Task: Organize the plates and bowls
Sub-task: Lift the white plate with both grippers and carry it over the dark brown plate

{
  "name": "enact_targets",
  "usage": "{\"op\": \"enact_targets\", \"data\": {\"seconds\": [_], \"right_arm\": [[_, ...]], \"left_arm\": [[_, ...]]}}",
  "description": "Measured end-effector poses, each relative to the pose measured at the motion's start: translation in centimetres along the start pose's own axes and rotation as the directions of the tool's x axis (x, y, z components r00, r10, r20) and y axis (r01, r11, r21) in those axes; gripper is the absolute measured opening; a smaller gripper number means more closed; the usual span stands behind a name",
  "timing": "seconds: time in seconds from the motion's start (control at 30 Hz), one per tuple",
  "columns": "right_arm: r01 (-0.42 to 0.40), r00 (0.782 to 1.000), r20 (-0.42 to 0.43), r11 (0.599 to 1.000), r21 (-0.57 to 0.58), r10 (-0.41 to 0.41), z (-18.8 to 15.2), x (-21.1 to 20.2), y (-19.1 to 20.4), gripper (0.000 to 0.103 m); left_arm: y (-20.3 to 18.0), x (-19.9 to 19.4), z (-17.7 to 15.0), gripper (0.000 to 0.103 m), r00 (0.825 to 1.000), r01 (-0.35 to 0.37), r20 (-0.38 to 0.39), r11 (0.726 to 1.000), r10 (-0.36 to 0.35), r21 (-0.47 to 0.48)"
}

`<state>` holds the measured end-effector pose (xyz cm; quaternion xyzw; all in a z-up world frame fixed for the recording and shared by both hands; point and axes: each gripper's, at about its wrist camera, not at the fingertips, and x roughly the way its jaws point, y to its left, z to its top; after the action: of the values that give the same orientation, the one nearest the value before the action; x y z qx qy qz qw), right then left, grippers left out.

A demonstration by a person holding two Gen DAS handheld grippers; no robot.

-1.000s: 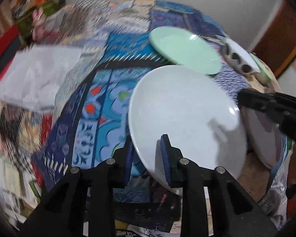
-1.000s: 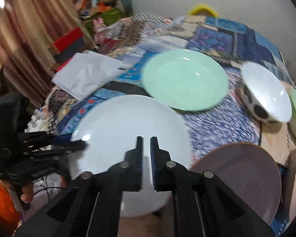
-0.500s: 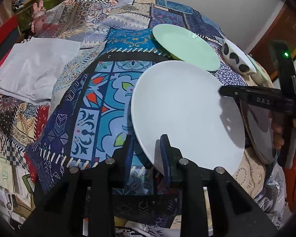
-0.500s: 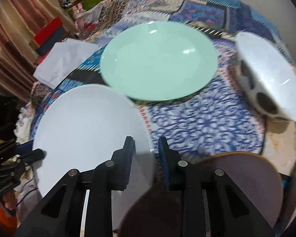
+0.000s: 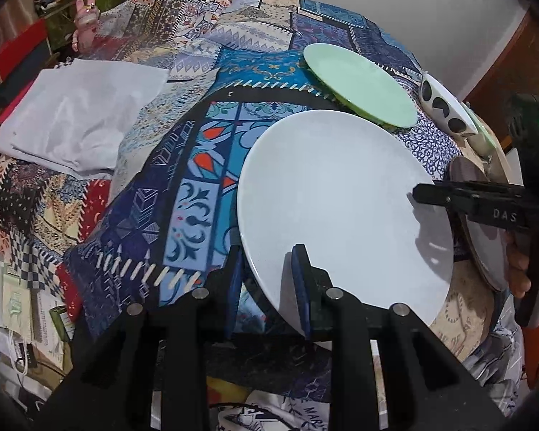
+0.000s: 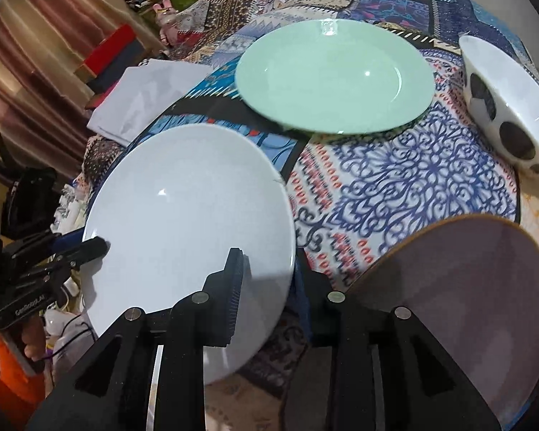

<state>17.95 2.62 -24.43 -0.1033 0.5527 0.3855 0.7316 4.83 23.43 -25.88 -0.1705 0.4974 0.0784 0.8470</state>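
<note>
Left wrist view: left gripper point(image 5: 267, 283) jaws pinching near rim of white plate point(image 5: 337, 201), held tilted above patterned surface point(image 5: 183, 179). Right gripper point(image 6: 269, 283) jaws just opened, straddling plate's right edge, not pressing. Step: two-handed lift. Next: close right jaws, carry toward green plate point(image 6: 334, 75) beyond.

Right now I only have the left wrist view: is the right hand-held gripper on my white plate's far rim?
Observer: In the right wrist view, the white plate's rim sits between the fingers of the right hand-held gripper. Its jaws have just been opening. I cannot tell whether the pads press.
Operator: What's beside it?
Observer: A brown plate with nothing on it, just right of that gripper.
Operator: And the spotted bowl?
Observer: The bowl is white inside and empty.
</note>
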Motion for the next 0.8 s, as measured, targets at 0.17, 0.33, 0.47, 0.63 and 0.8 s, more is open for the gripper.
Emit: {"op": "enact_targets", "data": {"seconds": [0.17,0.33,0.47,0.63,0.8], "right_arm": [[0.028,1.000,0.013,1.000,-0.010,-0.028,0.1,0.4,0.4,0.029],[0.027,0.999,0.040,0.999,0.020,-0.028,0.0,-0.1,0.1,0.023],[0.018,0.998,0.066,0.999,0.041,-0.021,-0.3,-0.8,-0.2,0.022],[0.011,0.995,0.102,0.999,0.048,-0.016,-0.3,-2.1,-0.3,0.021],[0.010,0.991,0.132,0.998,0.057,-0.018,-0.4,-3.0,-0.2,0.021]], "left_arm": [[-0.2,0.3,0.0,0.027,1.000,0.002,-0.010,1.000,-0.002,0.008],[-0.6,0.1,0.1,0.027,1.000,-0.018,-0.004,1.000,0.018,0.022],[-0.7,-0.2,0.2,0.027,1.000,-0.021,-0.001,1.000,0.021,0.022],[-1.0,-0.9,0.4,0.027,1.000,-0.019,0.023,1.000,0.018,0.020],[-1.5,-1.8,0.9,0.027,0.999,-0.017,0.046,1.000,0.016,0.023]]}}
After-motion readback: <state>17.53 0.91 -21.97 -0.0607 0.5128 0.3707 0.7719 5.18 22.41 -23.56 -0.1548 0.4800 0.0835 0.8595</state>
